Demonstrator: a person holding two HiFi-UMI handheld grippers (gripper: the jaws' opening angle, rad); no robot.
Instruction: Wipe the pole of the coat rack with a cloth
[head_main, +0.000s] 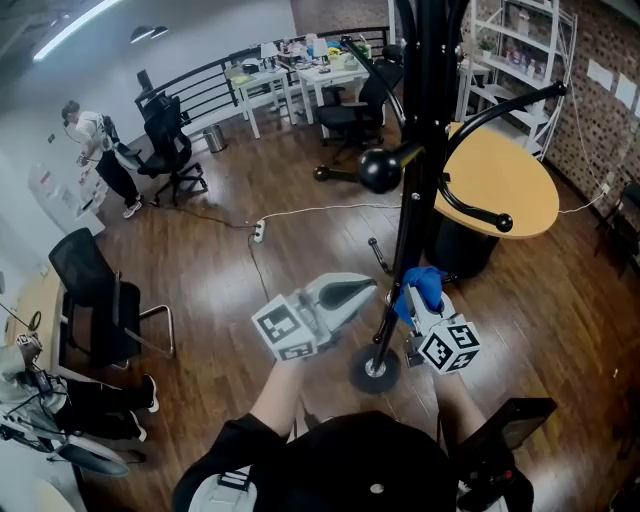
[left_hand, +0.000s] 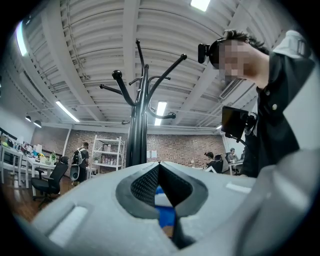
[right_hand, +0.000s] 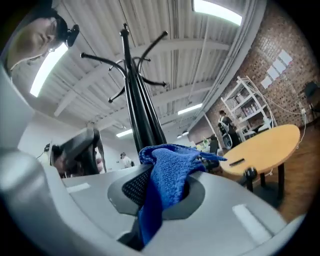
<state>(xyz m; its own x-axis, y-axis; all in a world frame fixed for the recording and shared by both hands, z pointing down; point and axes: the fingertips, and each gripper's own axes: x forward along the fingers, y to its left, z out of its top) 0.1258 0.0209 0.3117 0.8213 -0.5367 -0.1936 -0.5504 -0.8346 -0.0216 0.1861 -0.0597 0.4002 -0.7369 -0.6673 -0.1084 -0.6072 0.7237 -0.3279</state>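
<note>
The black coat rack pole (head_main: 412, 215) rises from a round base (head_main: 374, 370) just in front of me. In the head view my right gripper (head_main: 415, 300) is shut on a blue cloth (head_main: 422, 285), which rests against the pole's right side low down. In the right gripper view the cloth (right_hand: 167, 175) bunches out of the closed jaws, with the pole (right_hand: 142, 125) right behind it. My left gripper (head_main: 368, 288) is shut and holds nothing. Its tip sits close to the pole's left side. In the left gripper view the pole (left_hand: 137, 140) towers beyond the tip (left_hand: 159, 165).
A round yellow table (head_main: 505, 185) stands close on the right, under the rack's lower hooks (head_main: 380, 170). Black office chairs (head_main: 95, 300) (head_main: 170, 150) stand to the left. White desks (head_main: 300, 80) and a shelf (head_main: 530, 50) are at the back. A cable with a power strip (head_main: 258, 230) lies on the floor.
</note>
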